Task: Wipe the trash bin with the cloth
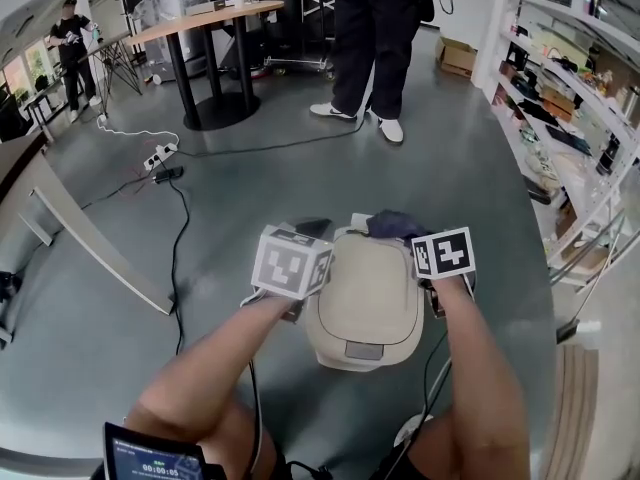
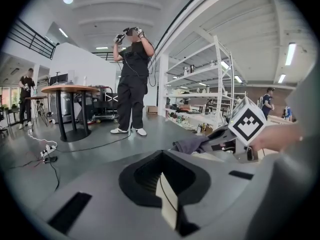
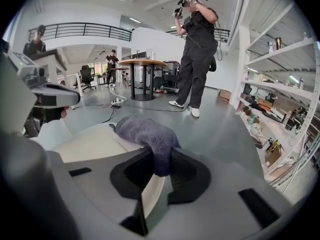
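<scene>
The beige trash bin (image 1: 368,308) stood on the grey floor (image 1: 250,198) with its lid down, its long axis running 6 to 12 o'clock. The right tool (image 3: 156,176) was clamped on the purple-grey cloth (image 3: 147,134) at the lid's 12 o'clock edge. The left tool (image 2: 165,189), jaws together and empty, hovered at the bin's 9 o'clock.

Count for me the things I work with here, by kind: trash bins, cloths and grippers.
Trash bin: 1
Cloth, clamped in the right gripper: 1
Grippers, the right gripper and the left gripper: 2
Total: 4
</scene>
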A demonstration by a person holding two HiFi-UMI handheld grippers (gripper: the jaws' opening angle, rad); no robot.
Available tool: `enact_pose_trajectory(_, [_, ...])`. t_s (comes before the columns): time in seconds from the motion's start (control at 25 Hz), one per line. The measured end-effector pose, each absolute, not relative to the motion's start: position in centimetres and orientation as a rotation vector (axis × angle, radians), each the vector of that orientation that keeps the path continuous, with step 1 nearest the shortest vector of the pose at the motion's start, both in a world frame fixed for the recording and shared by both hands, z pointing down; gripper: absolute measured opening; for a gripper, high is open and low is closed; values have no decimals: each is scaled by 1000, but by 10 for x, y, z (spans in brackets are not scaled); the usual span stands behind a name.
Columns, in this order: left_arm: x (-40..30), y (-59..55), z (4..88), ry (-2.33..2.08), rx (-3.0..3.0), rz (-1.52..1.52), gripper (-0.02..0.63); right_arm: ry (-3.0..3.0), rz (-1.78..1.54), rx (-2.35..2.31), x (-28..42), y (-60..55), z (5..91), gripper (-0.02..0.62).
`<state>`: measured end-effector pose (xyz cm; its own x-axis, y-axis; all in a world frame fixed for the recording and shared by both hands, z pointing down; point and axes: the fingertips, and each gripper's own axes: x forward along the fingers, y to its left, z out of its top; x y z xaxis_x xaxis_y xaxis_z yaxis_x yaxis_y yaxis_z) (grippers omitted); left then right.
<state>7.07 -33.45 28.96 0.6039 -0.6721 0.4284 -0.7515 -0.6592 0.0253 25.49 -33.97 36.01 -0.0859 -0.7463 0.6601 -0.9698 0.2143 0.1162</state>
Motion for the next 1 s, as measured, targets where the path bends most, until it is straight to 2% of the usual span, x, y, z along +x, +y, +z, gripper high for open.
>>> enact_pose_trajectory(0.48, [76,-330,300,-1190,2657,666,-3,-1857,392,1622,274,-332,343,64])
enact_pose_trajectory(0.76, [59,-329,300,-1220,2652,695,-3,-1951,247,1595,241,-332,304,64])
enact_pose_trajectory(1.0, [38,-325,296,-1232,2630,666,-3,-2152,256,1473,168,-322,281,64])
